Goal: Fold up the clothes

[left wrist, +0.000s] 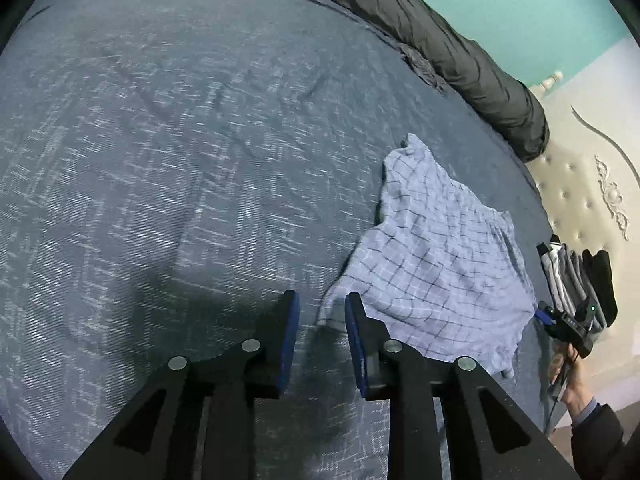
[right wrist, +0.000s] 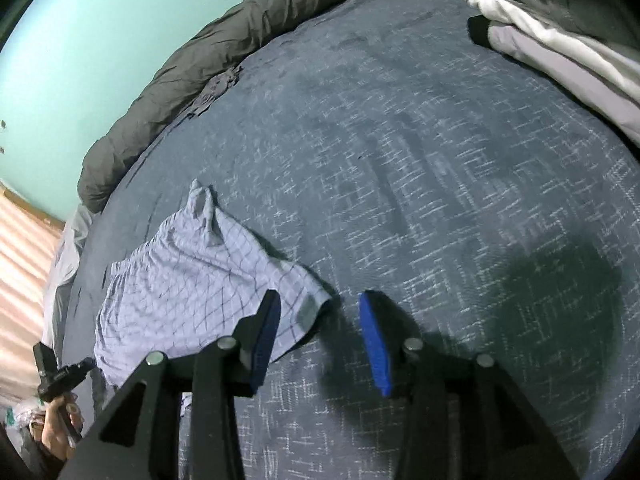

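Garment: pale lilac-grey checked cotton shorts (left wrist: 436, 264), crumpled, lying flat on the dark blue woven bedspread (left wrist: 180, 160).
Handling: judged light, soft and limp; will sag and bunch when lifted, not fragile, not slippery. Best taken by pinching a hem corner or the gathered waistband edge, one corner per gripper, so the cloth can be drawn out flat.
Left gripper (left wrist: 322, 322): released, jaws apart, nothing between them. Near corner of the shorts lies just ahead of the gap and under the right-hand finger; the rest spreads off to that side.
Right gripper (right wrist: 320, 320): released, jaws wide, nothing held. Shorts corner reaches just inside the left-hand finger (right wrist: 266, 332), which overlaps the cloth; bare bedspread ahead of the other finger.
Contact: cannot tell whether either gripper touches the fabric.
Surroundings: stack of folded grey and white clothes (right wrist: 560, 32) well beyond the right fingers; rolled dark grey quilt (left wrist: 440, 40) along the far edge.
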A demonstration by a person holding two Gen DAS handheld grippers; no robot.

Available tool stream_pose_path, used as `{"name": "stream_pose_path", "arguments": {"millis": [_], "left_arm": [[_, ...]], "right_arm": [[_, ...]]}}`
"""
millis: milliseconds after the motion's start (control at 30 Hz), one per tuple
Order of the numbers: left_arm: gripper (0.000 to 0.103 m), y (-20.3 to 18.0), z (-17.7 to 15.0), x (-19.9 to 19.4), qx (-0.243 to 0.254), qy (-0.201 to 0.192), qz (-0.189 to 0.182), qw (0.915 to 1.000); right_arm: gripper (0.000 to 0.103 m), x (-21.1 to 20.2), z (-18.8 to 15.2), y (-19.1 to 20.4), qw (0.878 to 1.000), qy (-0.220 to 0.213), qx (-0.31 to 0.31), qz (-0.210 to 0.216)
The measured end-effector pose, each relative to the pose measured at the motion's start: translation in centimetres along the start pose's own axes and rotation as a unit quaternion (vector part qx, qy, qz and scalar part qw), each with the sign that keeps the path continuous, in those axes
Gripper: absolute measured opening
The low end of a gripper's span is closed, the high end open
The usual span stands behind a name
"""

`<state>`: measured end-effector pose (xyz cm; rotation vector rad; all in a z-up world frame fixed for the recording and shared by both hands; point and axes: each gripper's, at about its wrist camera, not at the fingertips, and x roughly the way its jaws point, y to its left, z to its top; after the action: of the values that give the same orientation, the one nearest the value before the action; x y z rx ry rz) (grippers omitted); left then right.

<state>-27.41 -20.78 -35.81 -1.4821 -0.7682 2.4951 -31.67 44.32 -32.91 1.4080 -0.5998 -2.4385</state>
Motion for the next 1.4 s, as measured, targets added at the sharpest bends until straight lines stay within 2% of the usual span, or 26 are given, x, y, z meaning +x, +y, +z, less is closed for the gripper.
{"name": "stream_pose_path", "arguments": {"millis": [100, 133, 167, 200, 267, 333, 467, 567, 667, 800, 967, 1100, 1167, 1233, 1300, 1367, 1400], "left_arm": [[0.025, -0.3, -0.1, 0.4, 0.009, 0.005, -0.002, 0.9999], [0.023, -0.5, -0.1, 0.6, 0.012, 0.006, -0.001, 0.9999], [0.018, -0.6, -0.2, 0.7, 0.014, 0.007, 0.000, 0.9999], [0.003, -0.7, -0.2, 0.8, 0.016, 0.007, 0.001, 0.9998], [0.002, -0.9, -0.1, 0.8, 0.020, 0.007, 0.002, 0.9998], [0.002, -1.0, -0.1, 0.4, 0.021, 0.005, 0.006, 0.9998], [0.002, -0.2, 0.2, -1.5, 0.009, -0.006, 0.015, 0.9998], [0.002, 1.1, 0.4, -1.3, -0.006, 0.011, 0.026, 0.9996], [0.002, 1.7, 0.1, -0.6, -0.019, 0.026, 0.029, 0.9990], [0.002, 2.2, 0.0, -0.4, -0.032, 0.026, 0.026, 0.9988], [0.002, 2.2, -0.1, -0.1, -0.031, 0.030, 0.025, 0.9988], [0.004, 1.6, 0.0, 0.0, -0.022, 0.033, 0.031, 0.9987], [0.014, 1.6, 0.1, -0.2, -0.025, 0.037, 0.030, 0.9985], [0.040, 1.4, 0.2, -0.7, -0.024, 0.037, 0.031, 0.9985], [0.041, 1.1, 0.7, -1.4, -0.010, 0.033, 0.044, 0.9984], [0.041, 0.8, 1.4, -2.2, 0.006, 0.025, 0.059, 0.9979], [0.041, 0.5, 2.1, -2.4, 0.012, 0.019, 0.062, 0.9978]], "right_arm": [[0.041, 0.3, -0.5, 1.0, 1.000, 0.002, -0.020, -0.002], [0.035, 0.5, -0.5, 1.2, 1.000, 0.002, -0.025, -0.005], [0.023, 0.7, -0.4, 1.4, 1.000, 0.002, -0.027, -0.008], [0.017, 0.8, -0.3, 1.6, 0.999, 0.001, -0.029, -0.012], [0.002, 1.1, 0.0, 1.9, 0.999, -0.002, -0.035, -0.020], [0.001, 1.0, 0.2, 2.1, 0.999, -0.010, -0.044, -0.023], [0.000, -0.3, 0.9, 1.9, 0.998, -0.029, -0.039, -0.042], [0.000, -0.7, 1.1, 1.2, 0.998, -0.033, -0.016, -0.043], [0.000, -0.2, 1.0, 0.9, 0.998, -0.020, -0.011, -0.057], [0.000, 0.9, 0.5, 0.1, 0.997, -0.004, 0.001, -0.071], [0.000, 1.3, 0.3, -0.5, 0.998, -0.001, 0.003, -0.067], [0.001, 2.0, 0.5, -0.3, 0.999, 0.012, -0.003, -0.041], [0.003, 2.2, 0.5, -0.3, 0.999, 0.016, -0.004, -0.038], [0.009, 2.3, 0.7, -0.5, 0.999, 0.019, -0.008, -0.034], [0.016, 1.9, 1.0, -0.4, 0.999, 0.017, -0.015, -0.033], [0.032, 0.9, 1.5, -0.4, 0.999, 0.007, -0.025, -0.042], [0.035, 0.4, 1.8, -0.3, 0.998, 0.001, -0.032, -0.049]]}}
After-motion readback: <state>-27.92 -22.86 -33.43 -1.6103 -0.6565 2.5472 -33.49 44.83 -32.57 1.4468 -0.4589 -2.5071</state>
